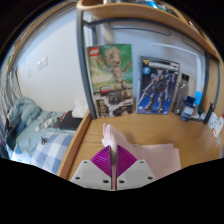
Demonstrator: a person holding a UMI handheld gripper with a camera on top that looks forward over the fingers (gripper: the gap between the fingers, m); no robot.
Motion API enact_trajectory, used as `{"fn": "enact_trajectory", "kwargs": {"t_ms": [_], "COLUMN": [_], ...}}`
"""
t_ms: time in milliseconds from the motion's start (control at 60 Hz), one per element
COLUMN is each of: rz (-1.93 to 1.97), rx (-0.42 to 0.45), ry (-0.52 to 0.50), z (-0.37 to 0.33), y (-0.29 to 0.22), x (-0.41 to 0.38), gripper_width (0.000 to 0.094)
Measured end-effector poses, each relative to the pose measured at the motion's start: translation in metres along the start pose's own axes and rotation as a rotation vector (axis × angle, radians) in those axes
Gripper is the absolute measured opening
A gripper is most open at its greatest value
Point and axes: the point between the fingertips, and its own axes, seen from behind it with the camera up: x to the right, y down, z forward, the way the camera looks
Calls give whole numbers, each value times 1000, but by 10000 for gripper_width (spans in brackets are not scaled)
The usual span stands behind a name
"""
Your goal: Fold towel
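Pale pink towel (143,157) spread flat on the wooden tabletop (190,133), with one corner lifted and drawn up between the jaws. Clamped on that raised fold, both purple pads (105,160) pressing it from either side, gripper (116,162) low at the near edge of the tabletop. Rest of the towel lying to the right of the jaws, smooth, near edge running back toward the gripper body.

Beyond the towel, propped upright against the wall at the back of the tabletop: a building-set box (112,79) with a green band and a brown tree-like figure on its front, and just right of it a model-kit box (158,87) printed with a blue and white robot. Further right of the towel, small cluttered items near the tabletop's far end, too small to tell apart. Above the boxes, a wooden shelf (140,12) spanning the back.

Left of the towel and past the tabletop's side edge, a bed (35,138) with a light blue checked cover and a rumpled heap of grey-green bedding (30,117). Behind the bed, a pale wall with a wall socket (41,62).
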Motion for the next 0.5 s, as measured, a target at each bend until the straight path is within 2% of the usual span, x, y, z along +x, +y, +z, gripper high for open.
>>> {"fn": "enact_trajectory", "kwargs": {"t_ms": [67, 167, 250, 267, 283, 333, 433, 450, 467, 483, 500], "rz": [44, 78, 79, 84, 89, 92, 55, 49, 44, 41, 41], "rx": [18, 36, -10, -24, -36, -70, -101, -99, -98, -96, -92], "ry": [13, 85, 155, 168, 181, 208, 259, 255, 256, 254, 248], "z": [-26, -36, -43, -42, -40, -31, -25, -23, -24, -25, -28], "y": [-25, -30, -13, -8, -2, 23, 45, 52, 53, 52, 52], "x": [41, 101, 164, 172, 181, 219, 252, 265, 268, 270, 270], "gripper_width": [40, 40, 40, 67, 152, 283, 274, 306, 395, 377, 422]}}
